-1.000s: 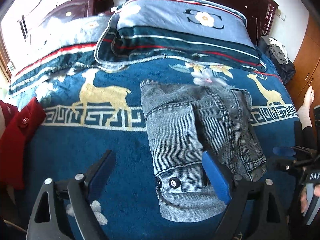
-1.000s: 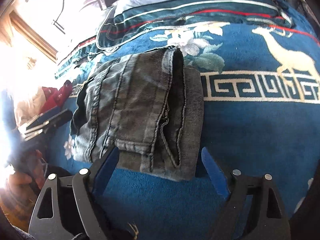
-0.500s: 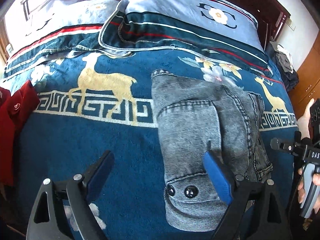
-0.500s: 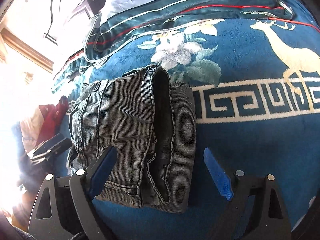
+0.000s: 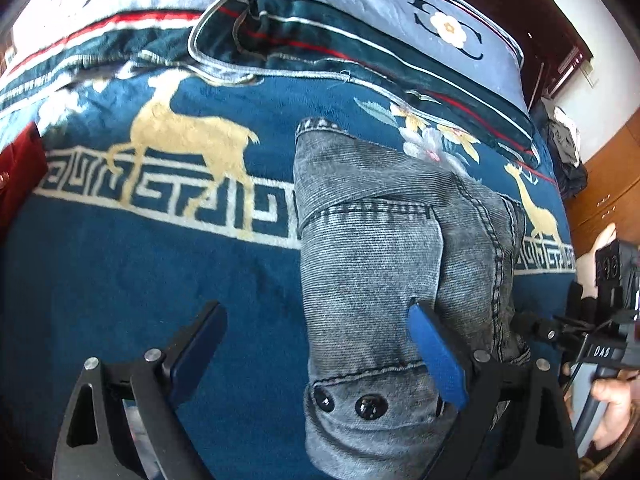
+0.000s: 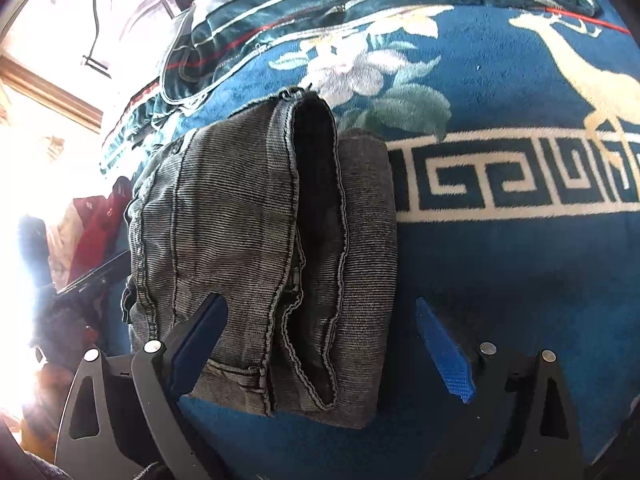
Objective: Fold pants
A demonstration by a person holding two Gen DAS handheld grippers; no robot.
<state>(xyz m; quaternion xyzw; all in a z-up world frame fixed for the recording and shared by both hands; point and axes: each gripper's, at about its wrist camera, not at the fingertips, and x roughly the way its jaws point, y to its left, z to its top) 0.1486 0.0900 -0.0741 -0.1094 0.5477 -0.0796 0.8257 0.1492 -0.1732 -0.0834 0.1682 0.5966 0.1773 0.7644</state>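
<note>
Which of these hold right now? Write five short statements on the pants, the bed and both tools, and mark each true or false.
1. The grey pants lie folded into a compact bundle on the blue blanket. True.
2. The left tool is clamped shut on the waistband. False: its fingers stand wide apart and grip nothing.
3. The right tool is open too. True.
4. Two dark buttons show at the bundle's near end in the left wrist view. True.
5. The blanket is plain, with no pattern. False: it carries a golden deer and a cream key-pattern band.
</note>
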